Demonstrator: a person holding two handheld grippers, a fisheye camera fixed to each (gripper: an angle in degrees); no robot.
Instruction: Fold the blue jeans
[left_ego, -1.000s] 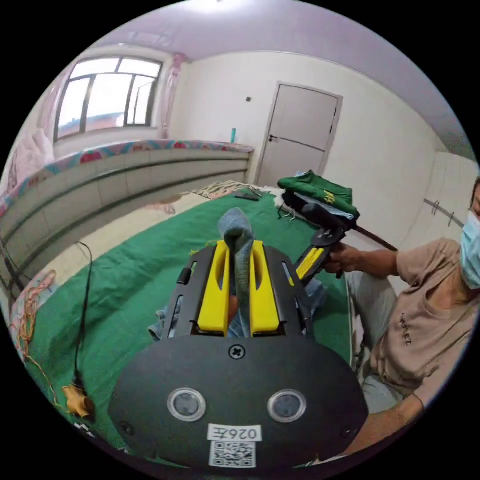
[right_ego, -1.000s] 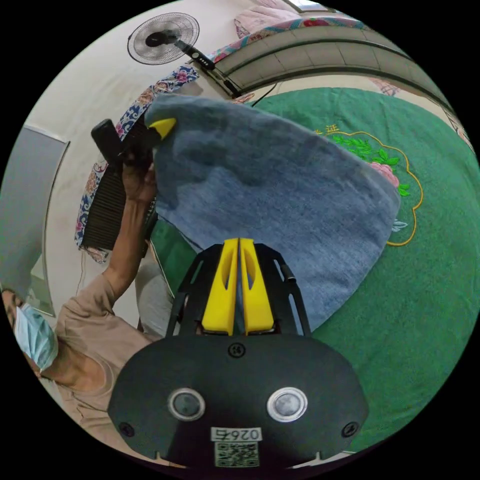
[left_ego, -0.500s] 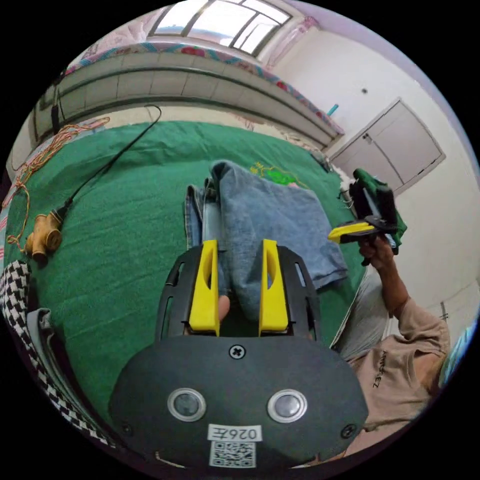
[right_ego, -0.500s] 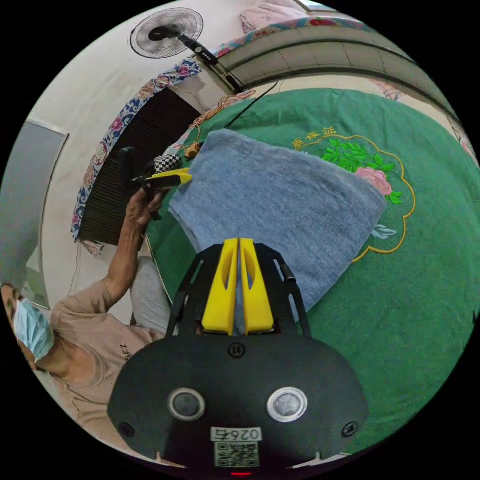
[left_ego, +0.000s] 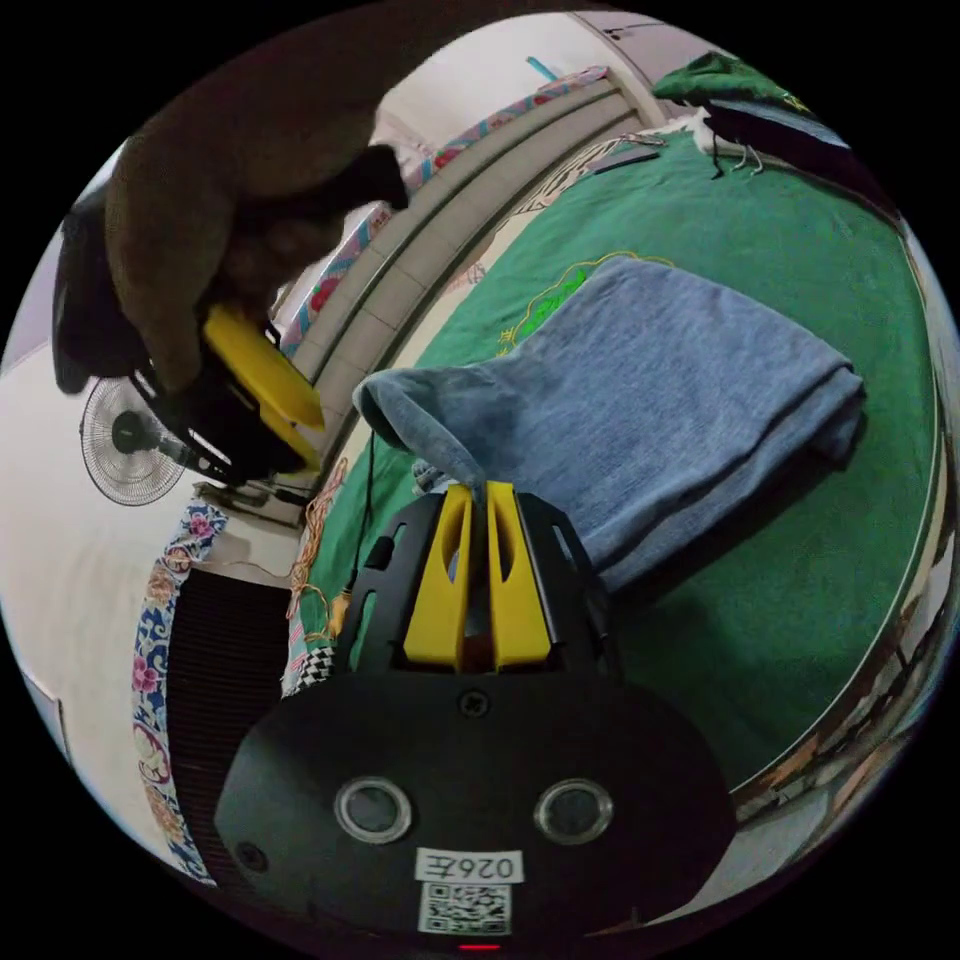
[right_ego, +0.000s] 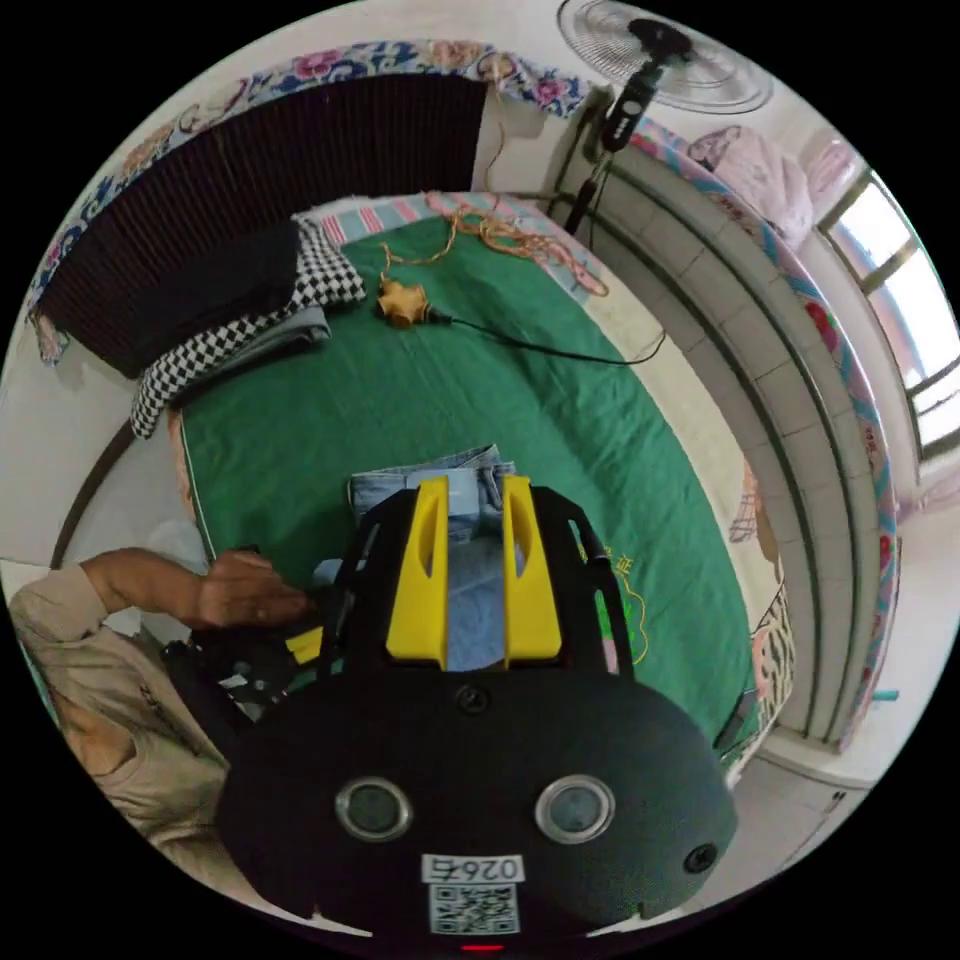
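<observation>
The bed's green embroidered blanket (left_ego: 800, 260) spreads under everything, a short-piled cloth with a flower motif partly covered by denim. On it lie the blue jeans (left_ego: 680, 400), folded into a thick, soft rectangle; in the left gripper view its long axis runs from the near corner at the jaws away toward the rounded fold at the far right. One corner is lifted off the blanket. The left hand-held gripper (left_ego: 480, 495) has its yellow jaws nearly together, pinching that raised corner. The right hand-held gripper (right_ego: 472, 500) holds its jaws parted, with denim showing between and below them, untouched. In the left gripper view, the other gripper is dark and blurred at upper left. A checkered cloth (right_ego: 250, 320) sits near the headboard, and a tan plug adapter (right_ego: 403, 300) with its black cord lies beyond the jeans.
</observation>
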